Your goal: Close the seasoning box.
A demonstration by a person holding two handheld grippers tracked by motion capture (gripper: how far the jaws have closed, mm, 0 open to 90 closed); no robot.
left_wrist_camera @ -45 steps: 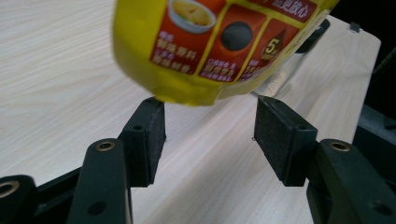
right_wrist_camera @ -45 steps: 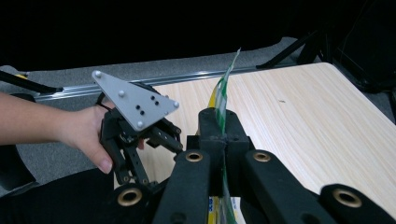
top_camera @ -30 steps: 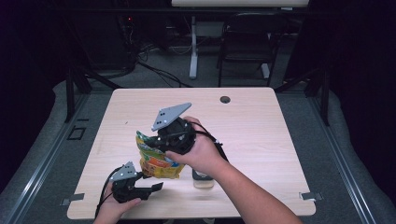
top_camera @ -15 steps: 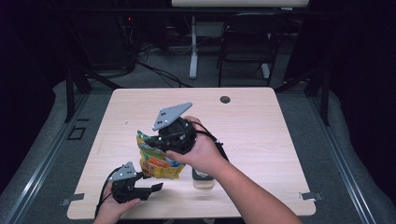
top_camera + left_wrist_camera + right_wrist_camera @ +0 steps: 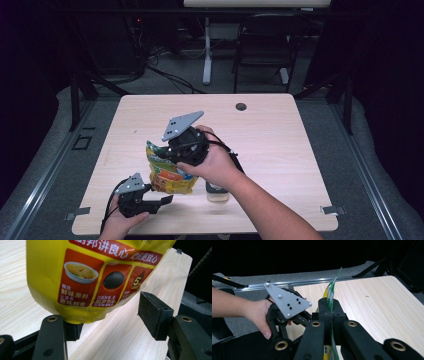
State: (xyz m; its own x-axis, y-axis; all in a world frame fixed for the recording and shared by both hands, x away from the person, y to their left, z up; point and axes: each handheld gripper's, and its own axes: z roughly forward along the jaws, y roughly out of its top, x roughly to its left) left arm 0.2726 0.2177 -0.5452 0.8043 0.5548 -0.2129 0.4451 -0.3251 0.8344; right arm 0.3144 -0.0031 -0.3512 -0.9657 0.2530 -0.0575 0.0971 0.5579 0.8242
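A yellow snack bag [image 5: 169, 177] with red panels and Chinese print hangs upright over the table's front, its bottom near the tabletop. My right gripper [image 5: 186, 148] is shut on the bag's top edge [image 5: 331, 293], the two jaws pressed together around the thin green-and-white seal. My left gripper [image 5: 162, 201] sits low near the front edge and is open, aimed at the bag's bottom. In the left gripper view the bag's bottom corner [image 5: 82, 290] rests over the left pad [image 5: 73, 330], while the right pad [image 5: 153, 313] stands clear of it.
The light wooden table [image 5: 280, 140] has a dark round grommet [image 5: 241, 106] near its far edge. A small pale container with a dark top [image 5: 217, 192] stands beside the right forearm. Dark floor, a chair and cables lie beyond the table.
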